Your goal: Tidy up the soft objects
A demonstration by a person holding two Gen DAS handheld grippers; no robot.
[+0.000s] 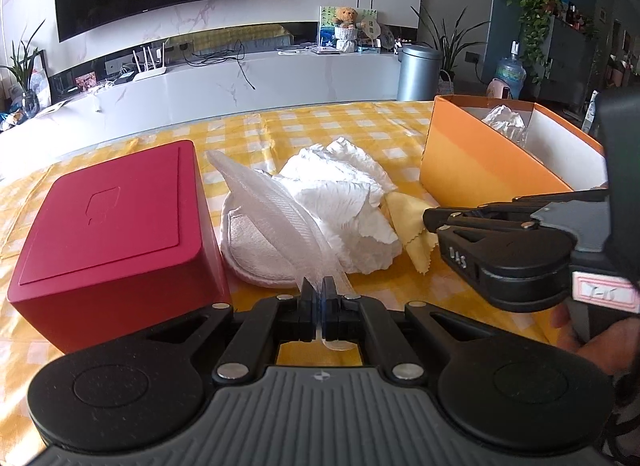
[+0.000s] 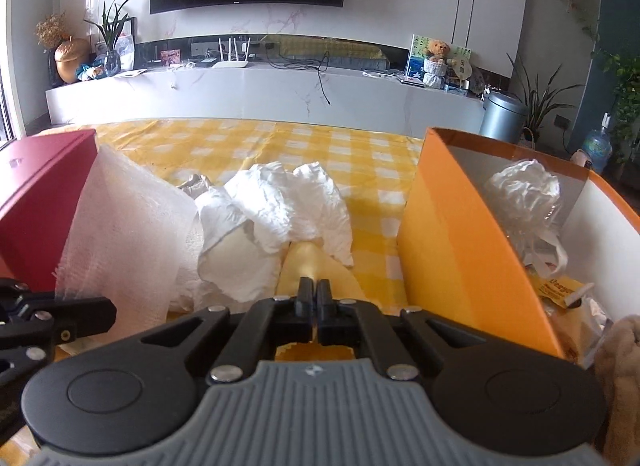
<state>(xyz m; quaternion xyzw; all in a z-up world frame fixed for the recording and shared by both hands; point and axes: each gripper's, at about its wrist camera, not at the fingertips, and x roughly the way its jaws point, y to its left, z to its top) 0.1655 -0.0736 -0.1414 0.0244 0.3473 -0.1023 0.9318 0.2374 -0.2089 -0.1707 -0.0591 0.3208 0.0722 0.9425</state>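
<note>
My left gripper (image 1: 319,286) is shut on the near end of a white gauze strip (image 1: 272,209), which rises up and away over a round white pad (image 1: 256,250). Behind them lies crumpled white tissue (image 1: 340,185). My right gripper (image 2: 316,288) is shut on a corner of a yellow cloth (image 2: 306,262), which runs under the crumpled tissue (image 2: 280,205). In the left wrist view the right gripper (image 1: 430,219) comes in from the right and pinches the yellow cloth (image 1: 408,217). The gauze (image 2: 128,225) stands at the left of the right wrist view.
A closed red box (image 1: 112,225) sits left of the pile. An open orange box (image 1: 472,161) stands to the right and holds crumpled white wrapping (image 2: 524,189) and packets. Everything rests on a yellow checked tablecloth (image 2: 256,137). A hand (image 1: 600,342) holds the right gripper.
</note>
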